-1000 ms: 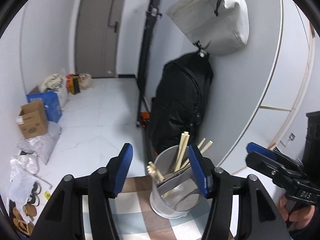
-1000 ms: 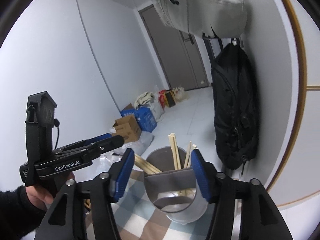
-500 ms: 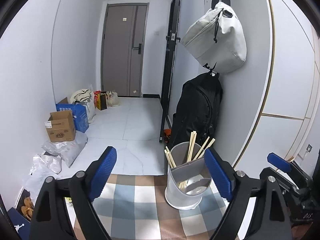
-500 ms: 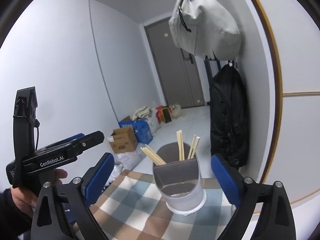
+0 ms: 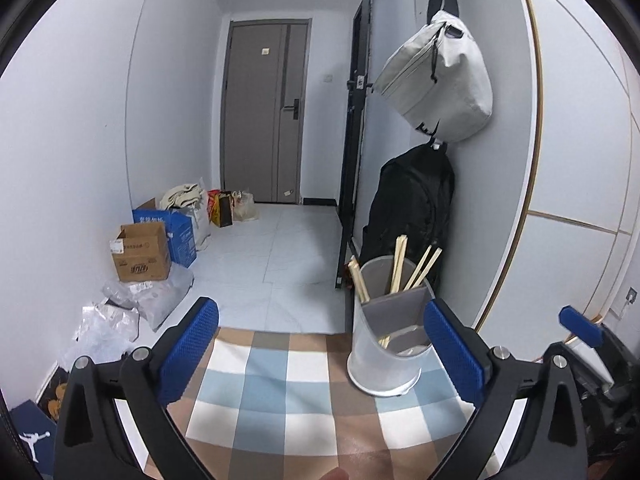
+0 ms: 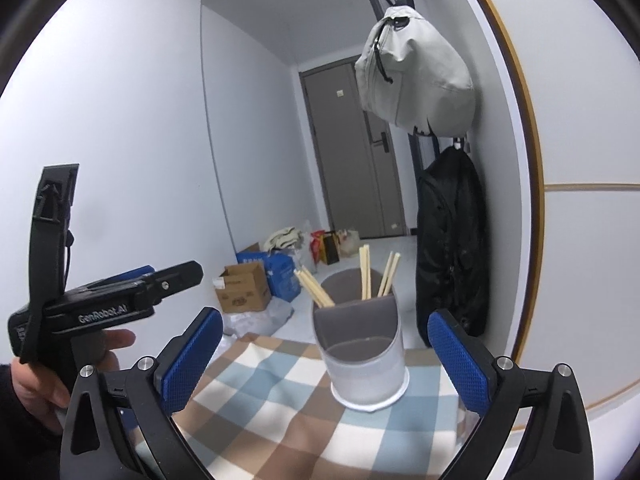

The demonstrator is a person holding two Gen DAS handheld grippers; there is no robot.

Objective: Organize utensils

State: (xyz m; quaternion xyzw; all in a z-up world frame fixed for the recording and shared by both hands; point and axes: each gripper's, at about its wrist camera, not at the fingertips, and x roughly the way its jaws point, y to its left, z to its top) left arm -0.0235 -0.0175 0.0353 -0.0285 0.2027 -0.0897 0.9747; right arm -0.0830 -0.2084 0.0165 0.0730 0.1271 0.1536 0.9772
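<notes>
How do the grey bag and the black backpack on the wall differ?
The grey bag is pale and hangs high and tilted; the black backpack is dark, hangs lower and upright. The black backpack looks longer, reaching behind the utensil holder. Both hang on the same wall.

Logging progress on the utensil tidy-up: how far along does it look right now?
Done: the wooden chopsticks stand in the back compartment of the utensil holder on the checkered cloth. In hand: nothing; the left gripper and the right gripper are both open and empty. Left: no loose utensils show on the cloth, and the holder's front compartment looks empty, so it appears finished or nearly so.
</notes>
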